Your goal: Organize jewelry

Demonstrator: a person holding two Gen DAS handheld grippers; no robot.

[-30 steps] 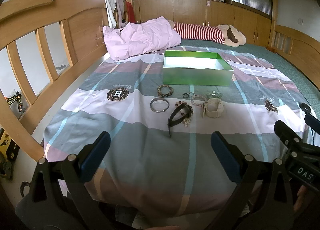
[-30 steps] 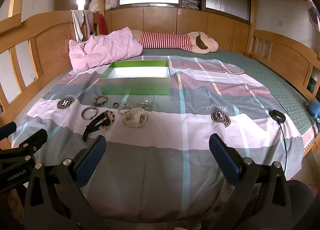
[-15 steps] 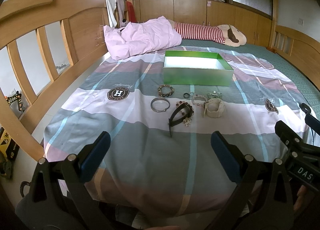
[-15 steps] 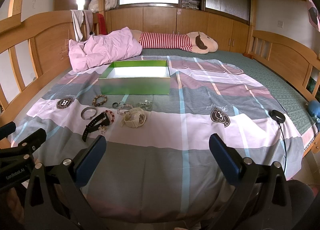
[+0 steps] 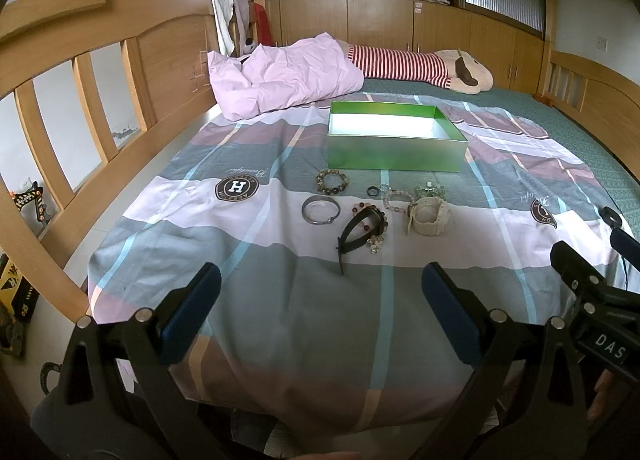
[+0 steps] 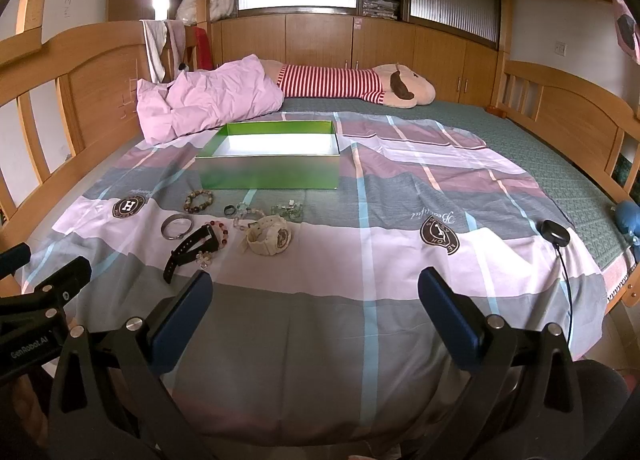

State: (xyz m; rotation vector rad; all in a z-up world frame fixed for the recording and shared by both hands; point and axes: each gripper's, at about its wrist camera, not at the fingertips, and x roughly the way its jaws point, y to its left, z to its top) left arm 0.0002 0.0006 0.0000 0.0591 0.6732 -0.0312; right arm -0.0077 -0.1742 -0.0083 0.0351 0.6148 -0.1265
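Both grippers idle at bed foot, jewelry laid out in front of green box.

Left gripper [image 5: 320,292] & right gripper [image 6: 314,292]: jaws wide open, nothing held, well short of the items. Green box [image 5: 396,154] open-topped on the striped sheet [image 5: 280,300]. Just in front of box: wooden bead bracelet [image 5: 332,182], black ring [image 5: 372,191]. Nearer cam: silver bangle [image 5: 321,210], black watch [image 5: 356,234], cream watch [image 5: 429,215].

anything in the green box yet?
No. In the right wrist view the green box shows only its bare white floor, and the black watch and white watch lie on the bedspread before it.
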